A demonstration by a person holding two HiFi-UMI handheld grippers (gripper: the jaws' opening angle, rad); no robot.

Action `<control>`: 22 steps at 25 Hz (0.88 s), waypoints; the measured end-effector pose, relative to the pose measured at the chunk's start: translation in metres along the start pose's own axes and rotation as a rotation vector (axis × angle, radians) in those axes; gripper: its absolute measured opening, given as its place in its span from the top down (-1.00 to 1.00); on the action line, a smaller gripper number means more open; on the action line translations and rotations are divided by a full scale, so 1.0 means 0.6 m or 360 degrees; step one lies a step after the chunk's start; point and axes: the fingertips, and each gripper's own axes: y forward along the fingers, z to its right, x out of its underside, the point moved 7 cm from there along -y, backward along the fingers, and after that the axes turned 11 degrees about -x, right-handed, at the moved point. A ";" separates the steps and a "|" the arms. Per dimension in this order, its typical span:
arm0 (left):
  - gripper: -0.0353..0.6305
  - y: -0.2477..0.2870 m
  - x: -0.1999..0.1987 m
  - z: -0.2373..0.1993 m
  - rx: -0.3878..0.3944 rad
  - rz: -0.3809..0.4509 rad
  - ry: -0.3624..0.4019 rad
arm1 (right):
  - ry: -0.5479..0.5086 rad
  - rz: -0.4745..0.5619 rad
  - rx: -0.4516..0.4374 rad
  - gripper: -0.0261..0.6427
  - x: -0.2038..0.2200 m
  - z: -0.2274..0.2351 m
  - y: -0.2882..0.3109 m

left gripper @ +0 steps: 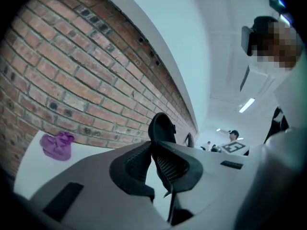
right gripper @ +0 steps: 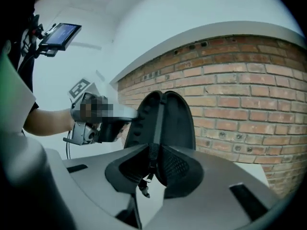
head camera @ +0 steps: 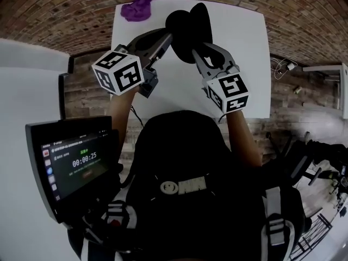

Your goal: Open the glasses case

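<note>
head view: one black glasses case (head camera: 187,23) stands upright over the white tabletop (head camera: 244,48), between two grippers, the left gripper (head camera: 168,38) and the right gripper (head camera: 196,53); one purple lump (head camera: 137,8) lies at the far corner, well apart. left gripper view: fingers nearly together, pinching the case's edge. right gripper view: fingers a narrow gap apart, clamped on the zipper seam, with one brick wall (right gripper: 240,80) behind.

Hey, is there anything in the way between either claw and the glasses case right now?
Nothing visible. The left claw and the right claw are both closed on the glasses case, held up over the white table. The purple thing lies apart at the table's far corner.
</note>
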 end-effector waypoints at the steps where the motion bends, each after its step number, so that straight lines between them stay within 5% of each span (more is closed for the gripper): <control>1: 0.76 0.000 0.008 -0.004 -0.0035 -0.0026 0.0054 | 0.0000 -0.0024 0.0013 0.69 0.002 0.006 -0.002; 10: 0.88 -0.004 0.033 -0.045 -0.0474 -0.0109 0.0402 | 0.0096 -0.0300 0.0328 0.75 0.068 0.083 -0.026; 17: 0.88 0.029 0.056 -0.036 -0.0537 -0.0161 0.0420 | 0.0259 -0.0799 0.0213 0.75 0.240 0.040 0.068; 22: 0.88 0.037 0.069 -0.024 -0.0509 -0.0195 0.0410 | 0.0445 -0.0930 0.0141 0.75 0.306 0.031 0.110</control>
